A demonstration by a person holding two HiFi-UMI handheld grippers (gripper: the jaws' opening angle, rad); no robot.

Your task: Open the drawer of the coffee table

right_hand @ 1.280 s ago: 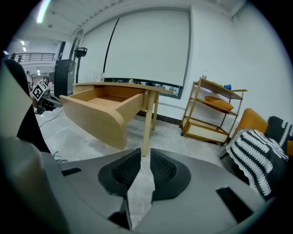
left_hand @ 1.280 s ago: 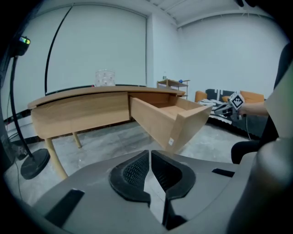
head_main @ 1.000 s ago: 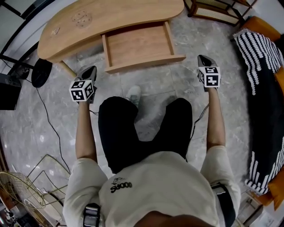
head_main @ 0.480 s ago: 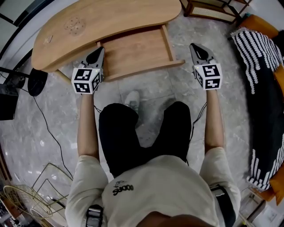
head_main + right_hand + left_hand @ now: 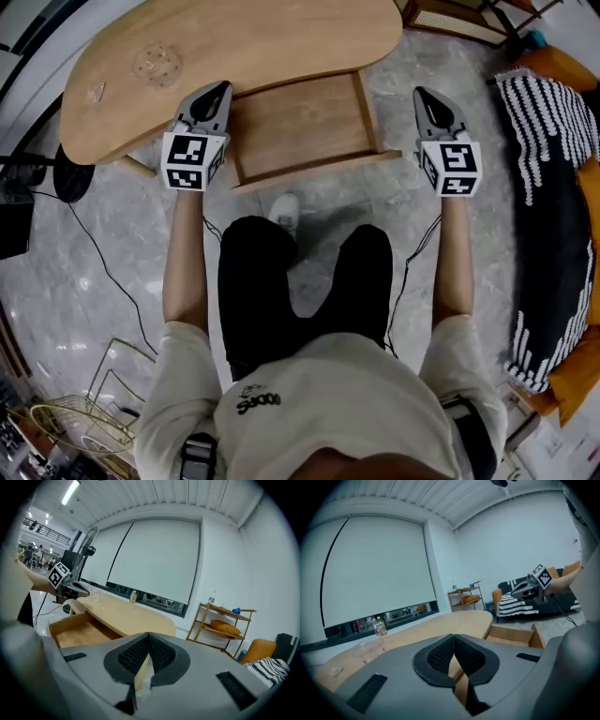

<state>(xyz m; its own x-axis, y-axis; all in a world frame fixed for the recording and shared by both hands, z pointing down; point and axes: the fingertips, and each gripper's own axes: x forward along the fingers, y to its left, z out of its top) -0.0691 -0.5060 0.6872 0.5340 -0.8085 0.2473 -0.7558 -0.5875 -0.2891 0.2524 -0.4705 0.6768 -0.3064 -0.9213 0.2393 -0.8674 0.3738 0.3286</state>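
1. The coffee table, a curved top of light wood, fills the head view from 10 to 1 o'clock.
2. Its drawer stands pulled out from under the top's near edge, at 12 o'clock from the person's knees. The bare wooden bottom shows, with nothing lying in it.
3. The left gripper sits at 11 o'clock in the head view. Its tip shows over the drawer's left wall, where that wall meets the table edge. Whether it touches the wood cannot be told from here.
4. In the left gripper view, the jaws of the left gripper are pressed together with nothing between them. The tabletop lies beyond them and the open drawer at 3 o'clock.
5. The right gripper sits at 1 o'clock in the head view, just beside the drawer's right front corner and apart from it.
6. In the right gripper view, the jaws of the right gripper are likewise closed and empty. The drawer lies at 9 o'clock and a wooden shelf at 3 o'clock.
7. A white shoe rests on the marble floor just below the drawer front.
8. A black-and-white striped blanket lies at 3 o'clock.
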